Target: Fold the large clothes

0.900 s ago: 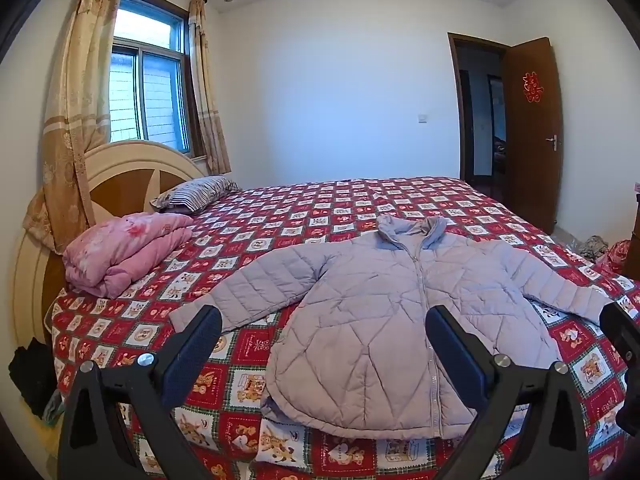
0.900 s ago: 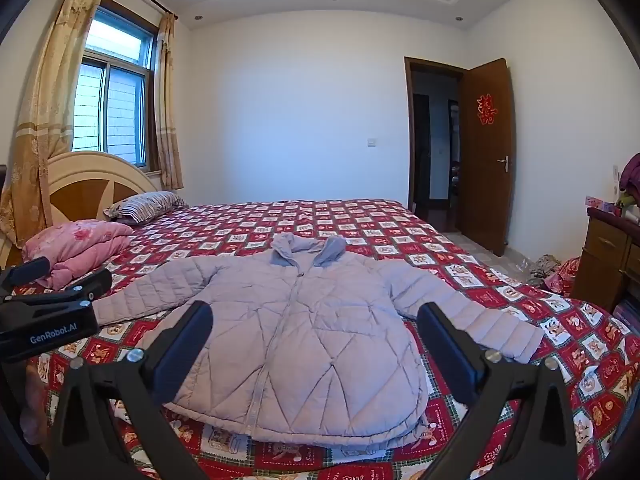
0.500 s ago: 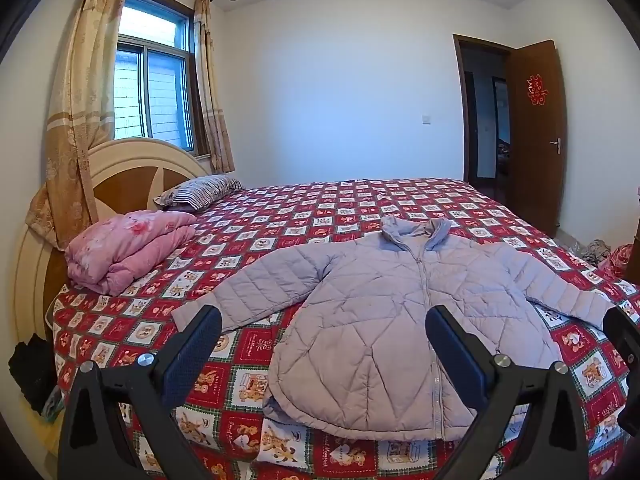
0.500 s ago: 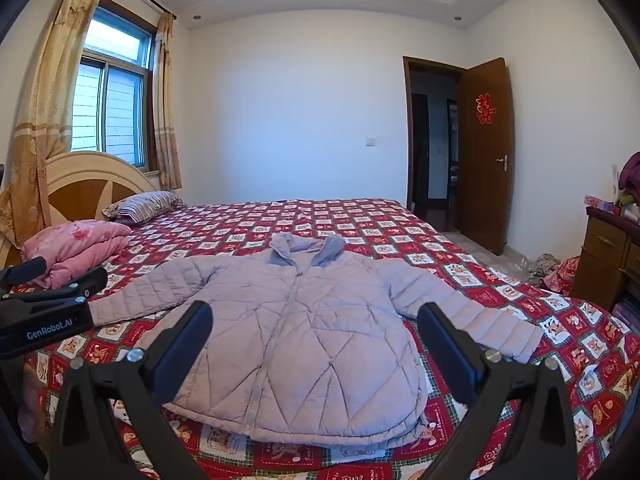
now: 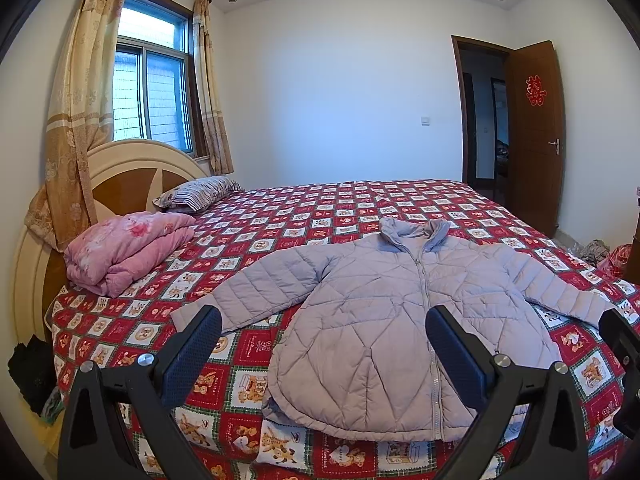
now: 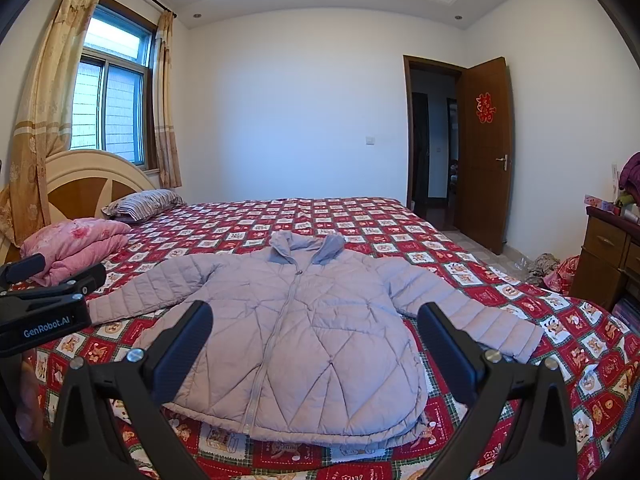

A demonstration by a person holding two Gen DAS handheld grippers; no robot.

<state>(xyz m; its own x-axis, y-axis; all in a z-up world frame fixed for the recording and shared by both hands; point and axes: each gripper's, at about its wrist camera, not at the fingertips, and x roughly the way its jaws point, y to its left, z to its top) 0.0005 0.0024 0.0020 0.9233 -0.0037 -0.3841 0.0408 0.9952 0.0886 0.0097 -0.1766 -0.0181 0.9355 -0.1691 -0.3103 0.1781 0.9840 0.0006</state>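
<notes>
My left tool [image 5: 323,338] hangs over the near edge of the bed [image 5: 360,208], its jaws spread as wide as they go with nothing between them. My right tool [image 6: 315,330] is the same: wide apart, gripping nothing, above the jacket's hem. The quilted lilac jacket [image 6: 304,328] lies flat on the red patterned bedspread, front up, zipped, collar toward the far side and both sleeves spread outward. Its rounded hem sits close to the near edge of the bed, with only a narrow strip of spread in front of it. The left sleeve cuff ends on open bedspread short of the folded pink blanket [image 5: 124,252], which lies near the headboard [image 5: 124,176] with a striped pillow [image 5: 196,194] behind it. The right sleeve cuff reaches toward the bed's right edge. Beyond the collar the bedspread is open up to the far edge. A wooden dresser [image 6: 608,256] stands off the bed's right side, and the door [image 6: 484,152] is swung open.
</notes>
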